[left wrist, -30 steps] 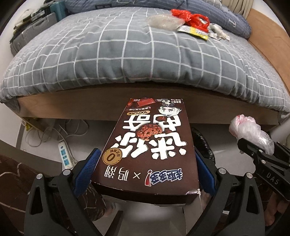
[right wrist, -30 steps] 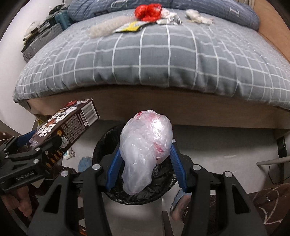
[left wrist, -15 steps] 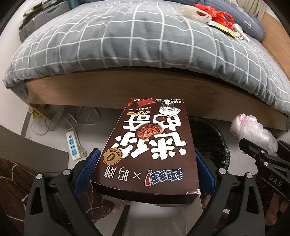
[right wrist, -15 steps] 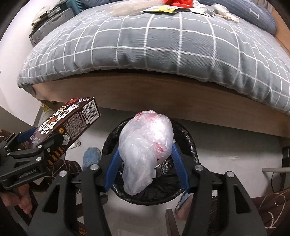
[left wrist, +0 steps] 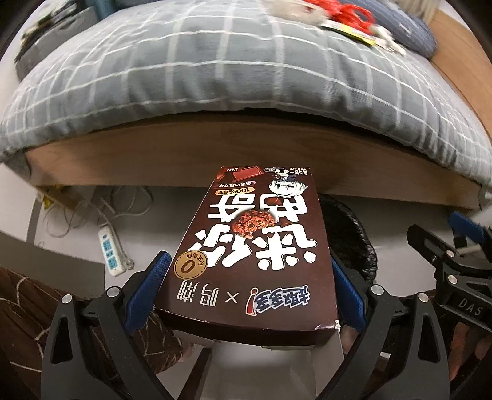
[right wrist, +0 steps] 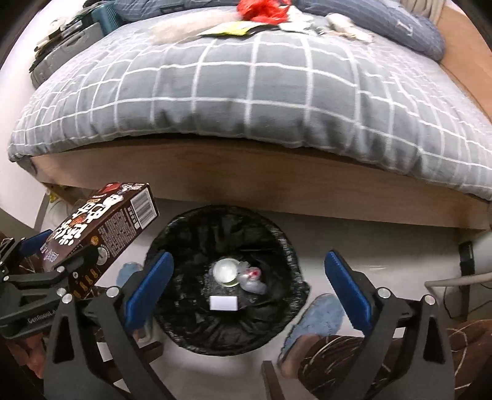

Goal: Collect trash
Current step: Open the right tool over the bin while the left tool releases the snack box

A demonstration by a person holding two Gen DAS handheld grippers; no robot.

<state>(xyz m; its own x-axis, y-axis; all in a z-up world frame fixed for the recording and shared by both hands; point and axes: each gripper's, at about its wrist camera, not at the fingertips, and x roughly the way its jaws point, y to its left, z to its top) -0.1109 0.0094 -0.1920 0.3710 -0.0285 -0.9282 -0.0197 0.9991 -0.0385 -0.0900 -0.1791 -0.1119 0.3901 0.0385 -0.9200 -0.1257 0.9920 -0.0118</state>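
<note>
Trash bin (right wrist: 227,283) with black liner stands on the floor beside the bed (right wrist: 252,92), crumpled plastic bag (right wrist: 250,277) lying inside. Right gripper (right wrist: 246,289) hangs above it — jaws spread wide, holding nothing. Left gripper (left wrist: 246,295) clamps the brown snack box (left wrist: 255,246) just left of the bin; more litter (right wrist: 261,9) sits on the bedding.

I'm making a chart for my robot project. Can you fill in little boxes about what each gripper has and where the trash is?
left gripper: shut on the brown snack box
right gripper: open, holding nothing, above the bin
trash bin: black liner, on the floor by the bed
inside bin: crumpled plastic bag, white card
on bed: red bag, wrappers
</note>
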